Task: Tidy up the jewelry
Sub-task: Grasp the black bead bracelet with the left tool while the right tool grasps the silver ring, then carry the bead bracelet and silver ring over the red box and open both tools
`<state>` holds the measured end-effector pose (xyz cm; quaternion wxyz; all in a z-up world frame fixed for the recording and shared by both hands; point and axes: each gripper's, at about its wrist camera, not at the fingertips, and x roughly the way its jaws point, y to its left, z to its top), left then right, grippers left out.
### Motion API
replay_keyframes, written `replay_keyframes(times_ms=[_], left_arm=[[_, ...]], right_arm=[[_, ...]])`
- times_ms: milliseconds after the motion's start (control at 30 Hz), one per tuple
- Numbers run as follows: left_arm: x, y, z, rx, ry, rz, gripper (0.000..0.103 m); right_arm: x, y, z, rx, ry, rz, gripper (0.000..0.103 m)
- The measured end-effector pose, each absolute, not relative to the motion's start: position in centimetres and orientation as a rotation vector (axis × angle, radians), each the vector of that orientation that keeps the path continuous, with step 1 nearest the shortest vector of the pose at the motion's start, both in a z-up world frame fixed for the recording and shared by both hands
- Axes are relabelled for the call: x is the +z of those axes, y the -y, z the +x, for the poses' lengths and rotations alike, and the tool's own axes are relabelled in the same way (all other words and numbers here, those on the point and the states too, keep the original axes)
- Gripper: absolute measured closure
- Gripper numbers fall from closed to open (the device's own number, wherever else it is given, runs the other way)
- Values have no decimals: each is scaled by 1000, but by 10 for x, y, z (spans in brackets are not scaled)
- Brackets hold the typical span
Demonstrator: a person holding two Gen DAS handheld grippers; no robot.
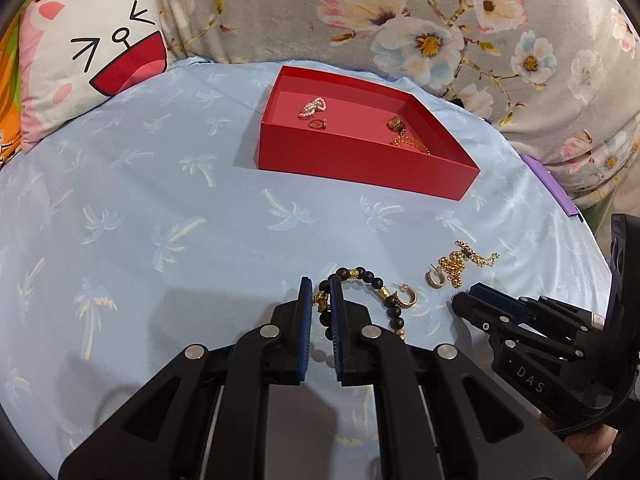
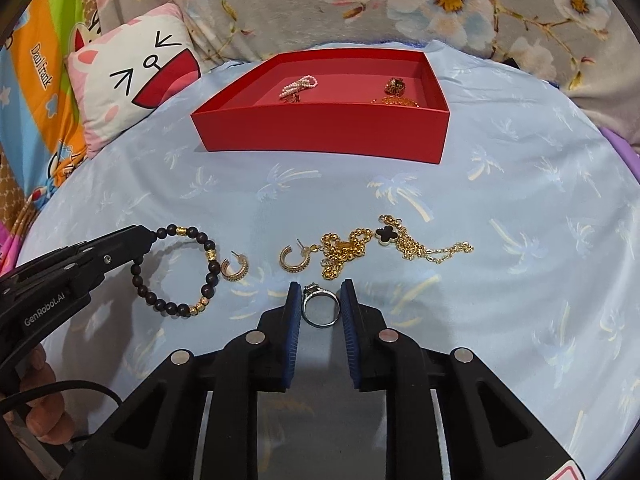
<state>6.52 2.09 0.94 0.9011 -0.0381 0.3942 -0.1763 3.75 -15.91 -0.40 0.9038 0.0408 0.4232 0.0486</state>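
A red tray [image 1: 360, 164] [image 2: 320, 136] stands on the blue cloth and holds a pearl piece [image 1: 313, 107], a ring and gold pieces. My left gripper [image 1: 322, 294] is nearly shut around the dark bead bracelet [image 1: 370, 280] [image 2: 208, 276] lying on the cloth. My right gripper [image 2: 320, 296] is open, its pads on either side of a silver ring [image 2: 320, 308]. Two gold hoop earrings [image 2: 236, 270] [image 2: 292, 260] and a gold chain with a black clover [image 2: 384, 246] lie beyond it.
A cat-face pillow [image 1: 92, 52] [image 2: 132, 80] lies at the back left. A floral blanket [image 1: 440, 20] runs along the back. A purple edge [image 1: 552, 184] shows at the right of the cloth.
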Motion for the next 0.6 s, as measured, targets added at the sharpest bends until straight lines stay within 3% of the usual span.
replay_keyframes(times_ms=[300,600], left_arm=[[16,-20,60,-375,-796,-84,95],[64,-16,54,-437,-712,-67,95]], right_arm=[[2,163,32,103,-851,105,84],[44,191,22,119,-795,178,84]])
